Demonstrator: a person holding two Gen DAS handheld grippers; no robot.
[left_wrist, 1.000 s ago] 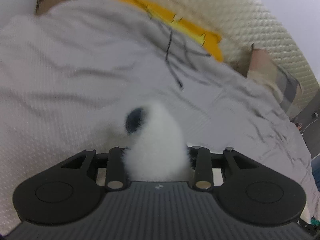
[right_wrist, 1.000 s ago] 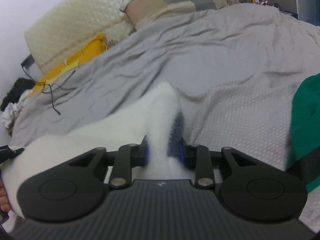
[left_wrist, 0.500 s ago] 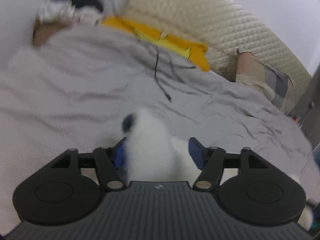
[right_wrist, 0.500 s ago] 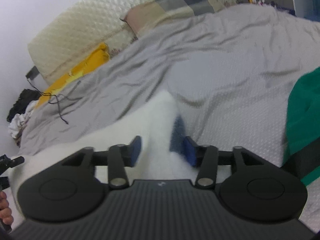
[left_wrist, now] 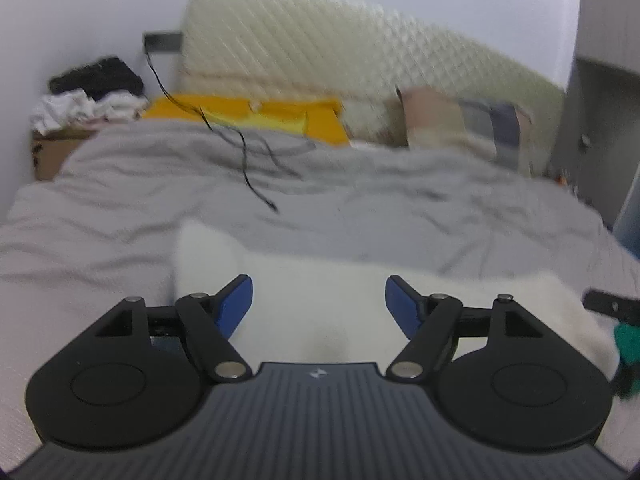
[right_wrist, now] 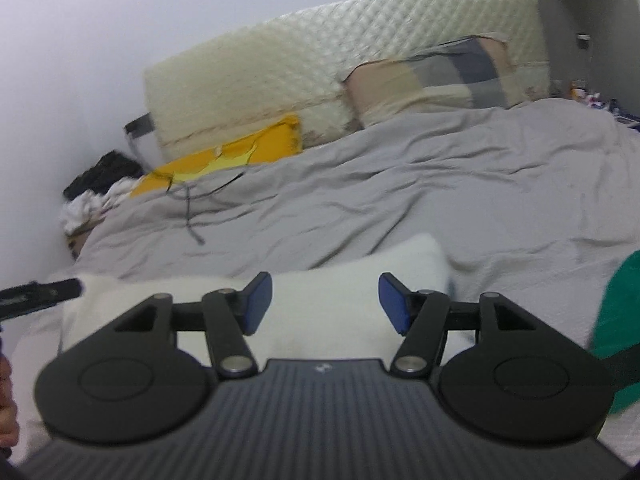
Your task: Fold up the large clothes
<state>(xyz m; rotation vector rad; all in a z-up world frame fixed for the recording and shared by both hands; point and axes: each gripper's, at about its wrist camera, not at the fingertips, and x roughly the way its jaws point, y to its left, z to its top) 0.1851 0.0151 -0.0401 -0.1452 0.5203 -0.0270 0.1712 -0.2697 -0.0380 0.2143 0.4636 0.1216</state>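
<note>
A white fluffy garment (left_wrist: pixel 320 300) lies folded on the grey bedspread (left_wrist: pixel 120 208), just below and ahead of both grippers. In the left wrist view my left gripper (left_wrist: pixel 319 300) hangs above it, its jaws still opening, the blue pads (left_wrist: pixel 236 304) clear of the cloth. In the right wrist view the same white garment (right_wrist: pixel 360 280) lies under my right gripper (right_wrist: pixel 325 300), whose jaws stand apart with nothing pressed between them. The tip of the other gripper shows at each view's edge.
A green garment (right_wrist: pixel 616 320) lies on the bedspread (right_wrist: pixel 440 184) to the right. A black cable (left_wrist: pixel 248 160) trails across the bed. At the head are a yellow pillow (left_wrist: pixel 248 114), a checked pillow (right_wrist: pixel 432 80) and a quilted headboard (left_wrist: pixel 360 56). A clothes pile (left_wrist: pixel 88 96) sits at the far left.
Both grippers let go of the white garment, opened and rose back from it. The garment now lies flat on the bedspread instead of standing bunched between the pads.
</note>
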